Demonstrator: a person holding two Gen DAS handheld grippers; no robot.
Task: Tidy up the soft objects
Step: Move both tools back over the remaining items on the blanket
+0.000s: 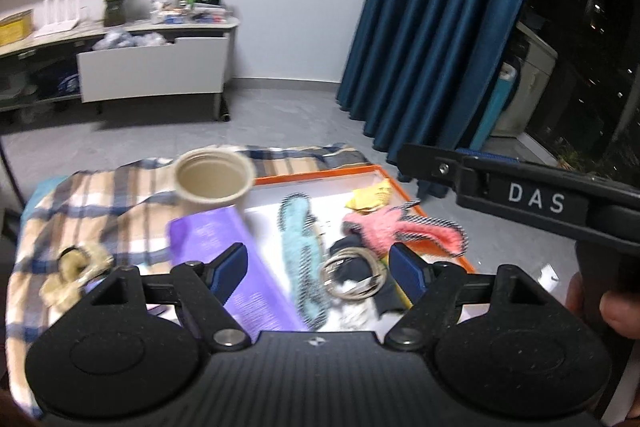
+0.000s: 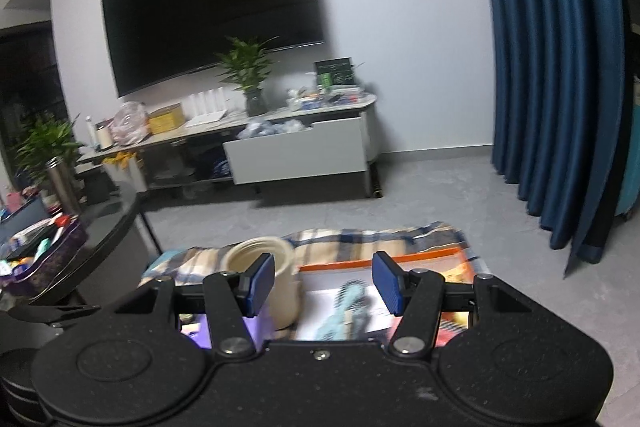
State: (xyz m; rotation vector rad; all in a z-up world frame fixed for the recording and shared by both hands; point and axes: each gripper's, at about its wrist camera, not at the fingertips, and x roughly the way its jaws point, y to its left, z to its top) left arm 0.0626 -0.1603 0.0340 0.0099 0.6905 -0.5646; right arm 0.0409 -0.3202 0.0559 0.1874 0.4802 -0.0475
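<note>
An orange-rimmed tray (image 1: 320, 175) lies on a plaid cloth (image 1: 100, 203). In it are a teal fuzzy sock (image 1: 298, 247), a pink fuzzy sock (image 1: 396, 227), a yellow soft piece (image 1: 370, 197), a coiled cable (image 1: 352, 275) and dark fabric (image 1: 360, 269). A furry beige scrunchie (image 1: 76, 271) rests on the cloth at the left. My left gripper (image 1: 319, 267) hovers open above the tray with nothing between its fingers. My right gripper (image 2: 325, 283) is also open and empty, above the teal sock (image 2: 348, 307) and the tray (image 2: 400, 257). Its black body (image 1: 520, 195) shows at the right of the left wrist view.
A beige cup (image 1: 214, 183) stands at the tray's far left corner beside a purple box (image 1: 232, 251). Beyond are grey floor, a TV cabinet with an open drawer (image 2: 296, 155), a blue curtain (image 2: 552, 67) and a dark round table (image 2: 100, 227) at the left.
</note>
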